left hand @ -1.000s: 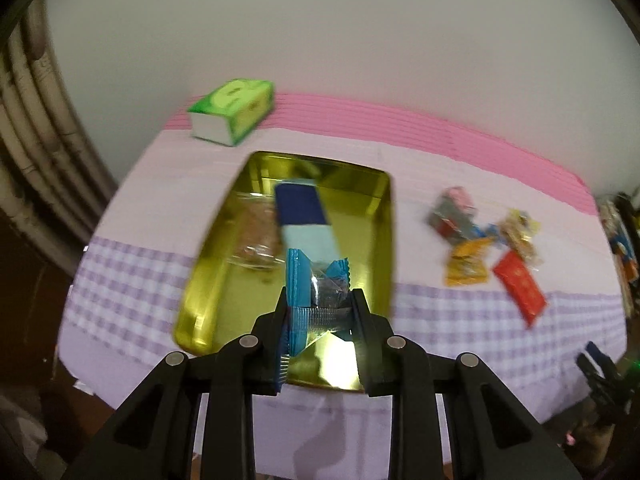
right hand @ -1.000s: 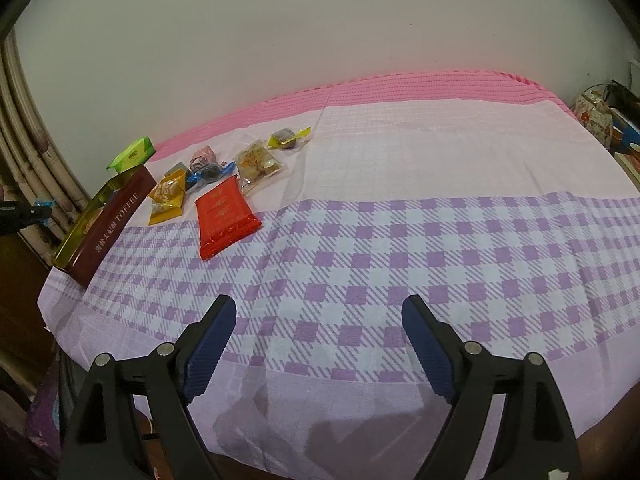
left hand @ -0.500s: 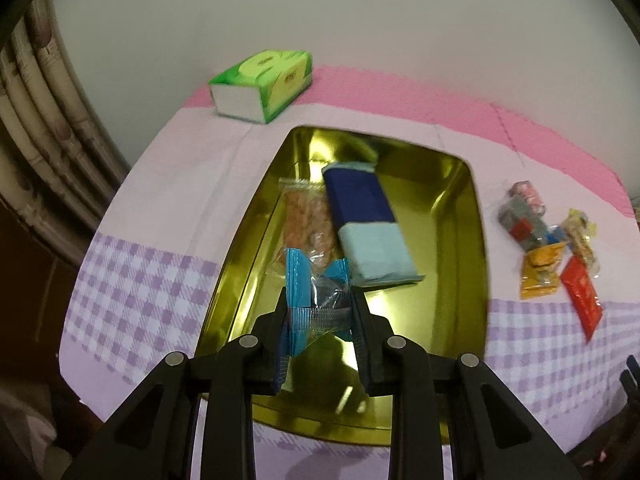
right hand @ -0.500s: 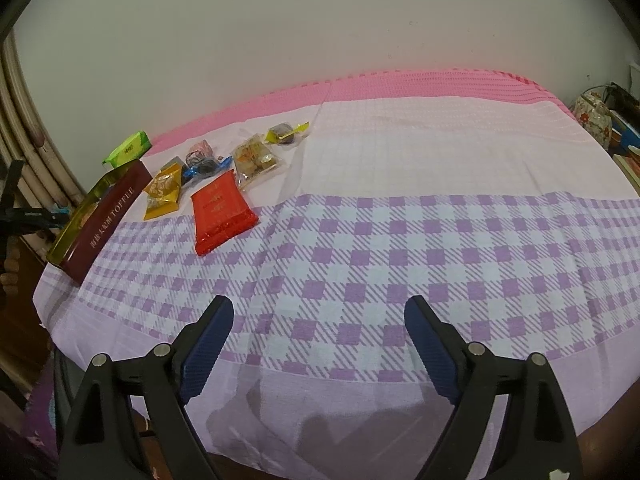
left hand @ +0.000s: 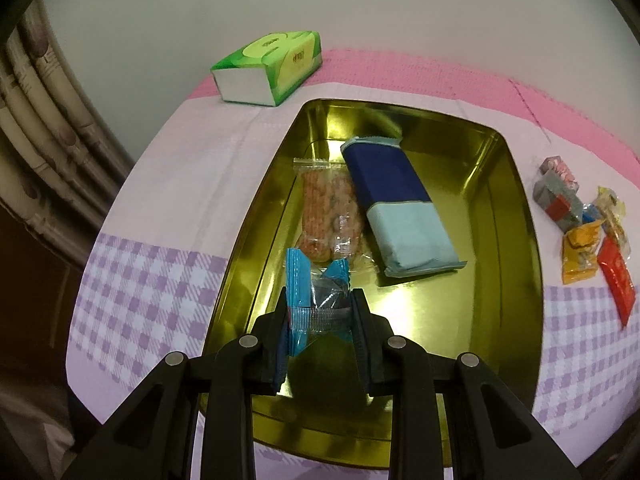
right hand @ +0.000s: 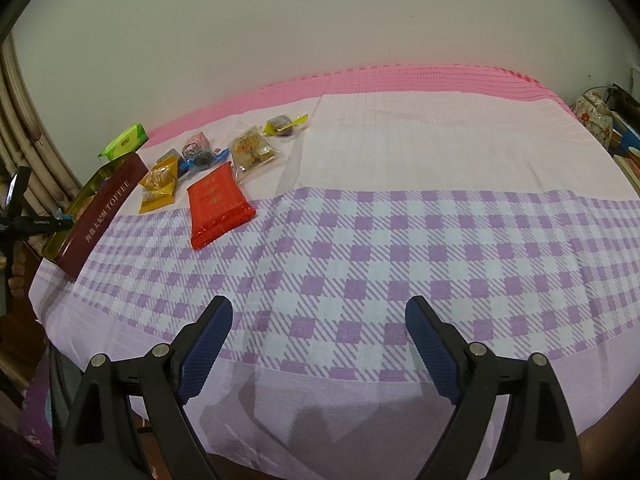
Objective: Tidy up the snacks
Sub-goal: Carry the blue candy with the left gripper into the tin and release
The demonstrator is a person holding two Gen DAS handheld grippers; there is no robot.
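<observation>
The left claw [left hand: 320,312] is clamped on a small blue-and-clear crinkly candy wrapper [left hand: 316,292], above the near end of the gold metal tin [left hand: 516,208]. Light, soft, slippery film: best pinched mid-body. The right claw [right hand: 319,344] gapes empty over the tabletop [right hand: 400,240].

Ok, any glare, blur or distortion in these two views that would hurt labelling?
Left wrist view: bright glare patches on the floor of the gold tin, and strong fisheye bending with dark vignetted corners; the snacks at the right edge are slightly soft. Right wrist view: even lighting, checked tablecloth sharp but curved by the lens, with faint finger shadows on its near hem.
</observation>
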